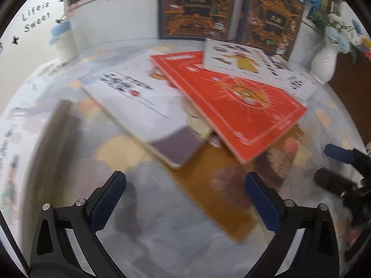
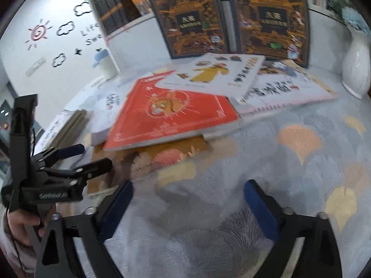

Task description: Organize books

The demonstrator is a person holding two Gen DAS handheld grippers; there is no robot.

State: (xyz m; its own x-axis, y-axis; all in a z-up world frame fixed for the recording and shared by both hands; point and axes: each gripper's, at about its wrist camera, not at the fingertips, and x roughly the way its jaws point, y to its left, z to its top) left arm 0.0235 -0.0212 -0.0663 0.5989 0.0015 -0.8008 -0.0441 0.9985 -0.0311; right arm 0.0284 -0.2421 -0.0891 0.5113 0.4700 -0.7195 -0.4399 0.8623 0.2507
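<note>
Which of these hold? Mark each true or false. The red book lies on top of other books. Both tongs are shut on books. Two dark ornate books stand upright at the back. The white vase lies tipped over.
1. The red book lies on top of other books: true.
2. Both tongs are shut on books: false; the left tongs and right tongs are open and empty.
3. Two dark ornate books stand upright at the back: true.
4. The white vase lies tipped over: false; it stands upright.

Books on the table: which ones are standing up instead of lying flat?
The two dark books with gold ornate covers, propped upright side by side against the shelf at the back. The red book and the white ones lie flat in a loose pile.
</note>
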